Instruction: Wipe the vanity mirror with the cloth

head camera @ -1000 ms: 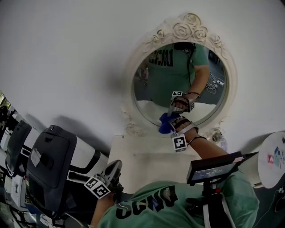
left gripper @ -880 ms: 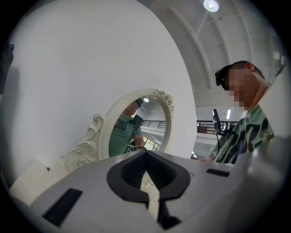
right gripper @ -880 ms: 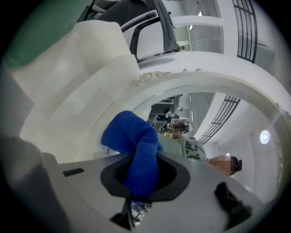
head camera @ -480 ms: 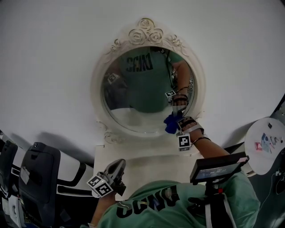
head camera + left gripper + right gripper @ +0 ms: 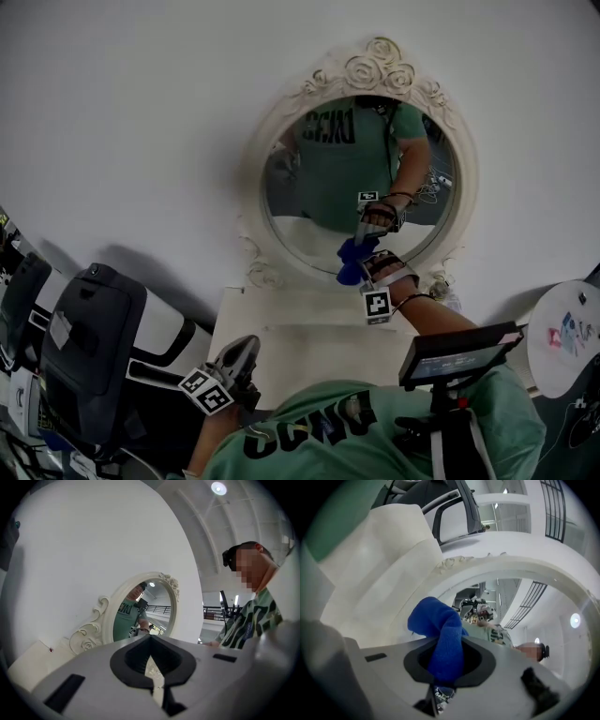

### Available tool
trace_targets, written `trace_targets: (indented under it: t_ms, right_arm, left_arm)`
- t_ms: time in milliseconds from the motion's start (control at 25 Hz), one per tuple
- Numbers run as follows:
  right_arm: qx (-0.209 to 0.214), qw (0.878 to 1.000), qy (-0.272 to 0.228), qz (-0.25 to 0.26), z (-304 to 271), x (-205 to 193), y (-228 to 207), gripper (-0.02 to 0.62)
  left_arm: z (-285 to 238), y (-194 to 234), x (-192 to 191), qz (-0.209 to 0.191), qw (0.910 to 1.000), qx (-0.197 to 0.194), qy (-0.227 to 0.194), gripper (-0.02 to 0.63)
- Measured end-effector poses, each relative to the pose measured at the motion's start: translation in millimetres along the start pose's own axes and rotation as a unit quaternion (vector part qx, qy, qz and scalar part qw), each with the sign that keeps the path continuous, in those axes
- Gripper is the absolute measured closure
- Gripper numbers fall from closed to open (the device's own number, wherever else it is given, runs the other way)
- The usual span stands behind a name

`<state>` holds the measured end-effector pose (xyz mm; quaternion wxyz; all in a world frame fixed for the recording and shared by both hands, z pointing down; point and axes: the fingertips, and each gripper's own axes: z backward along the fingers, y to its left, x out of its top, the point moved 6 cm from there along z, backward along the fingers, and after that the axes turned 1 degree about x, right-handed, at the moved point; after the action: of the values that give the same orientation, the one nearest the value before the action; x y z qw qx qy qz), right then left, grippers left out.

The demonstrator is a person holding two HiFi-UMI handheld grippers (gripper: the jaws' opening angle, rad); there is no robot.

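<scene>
The right gripper [image 5: 364, 260] pinches the blue cloth [image 5: 348, 262] and holds it against the lower glass of the mirror [image 5: 319, 187], a little left of bottom centre and just above the white frame [image 5: 375, 64]. In the right gripper view the cloth [image 5: 440, 630] bulges up from between the jaws, which clamp its lower fold, with the frame's curve close behind it.

Half a second ago the cloth sat at the lower right edge of the glass, beside the frame. A second ago it was about where it is now. So the cloth has gone right along the bottom arc and come back. This reads as a side-to-side wiping stroke, and the task is under way. Only the low band of glass shows contact in these frames. The upper glass, where the reflected shirt shows, is probably still to be wiped.

The mirror also sits differently in the head view: it slid left half a second ago and is now back toward the right. That is most likely the head turning, since the shelf [image 5: 281, 323] shifts with it.

The left gripper [image 5: 242, 352] has stayed low by the person's chest, well apart from the mirror. Its jaws are pressed together with nothing between them, as the left gripper view shows, and it takes no part in the wipe.
</scene>
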<state>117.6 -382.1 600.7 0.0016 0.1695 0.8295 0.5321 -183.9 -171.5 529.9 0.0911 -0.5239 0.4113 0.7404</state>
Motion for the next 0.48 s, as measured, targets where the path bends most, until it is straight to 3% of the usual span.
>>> trace_targets:
  t_ms: [280,480]
  right_arm:
    - [0.016,0.997,-0.059,0.037,-48.4,97.3,-3.0,0.545]
    - [0.019,0.998,-0.057,0.029,-67.1,108.8,-2.6,0.545]
  left_arm:
    - [63.7,11.2,12.0,-0.004,0.9977,0.065,-0.019,0.606]
    - [102.8,20.8,19.9,-0.006,0.9937,0.109,-0.024,0.606]
